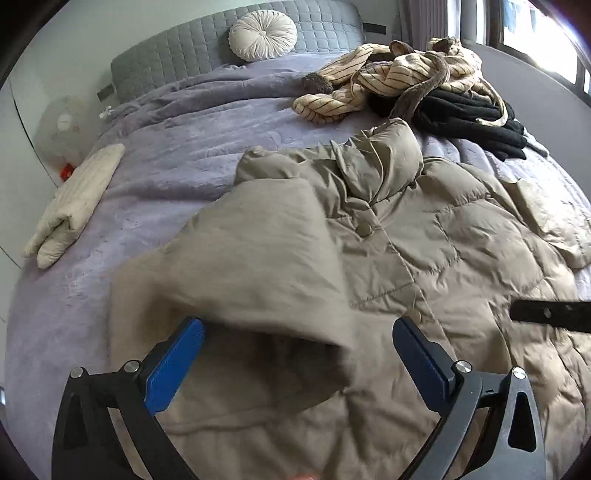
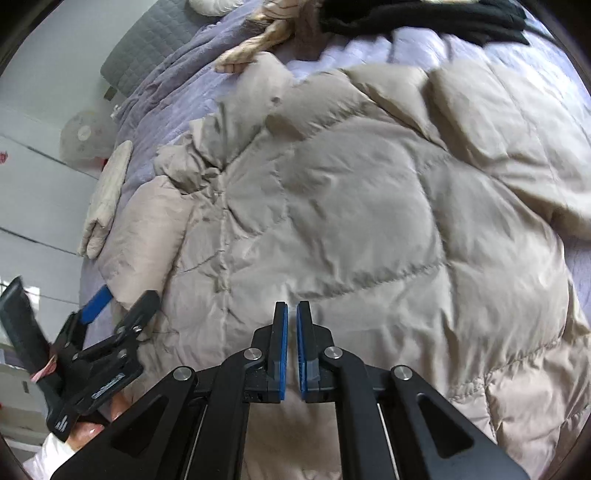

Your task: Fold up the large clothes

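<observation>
A large beige quilted puffer coat [image 1: 424, 236] lies spread on the bed; it also fills the right wrist view [image 2: 369, 221]. One sleeve [image 1: 258, 258] is folded over onto the coat's front. My left gripper [image 1: 299, 332] is open, its blue pads on either side of the sleeve's cuff end, not gripping it. It shows in the right wrist view [image 2: 122, 299] at the coat's left edge. My right gripper [image 2: 292, 314] is shut and empty, hovering just above the coat's body. Its tip shows in the left wrist view [image 1: 550, 317] at the right.
The bed has a lilac blanket [image 1: 177, 147]. A striped cream garment [image 1: 388, 77] and black clothes [image 1: 476, 118] are piled at the far right. A folded cream garment [image 1: 77, 203] lies at the left edge. A round cushion [image 1: 263, 34] leans on the grey headboard.
</observation>
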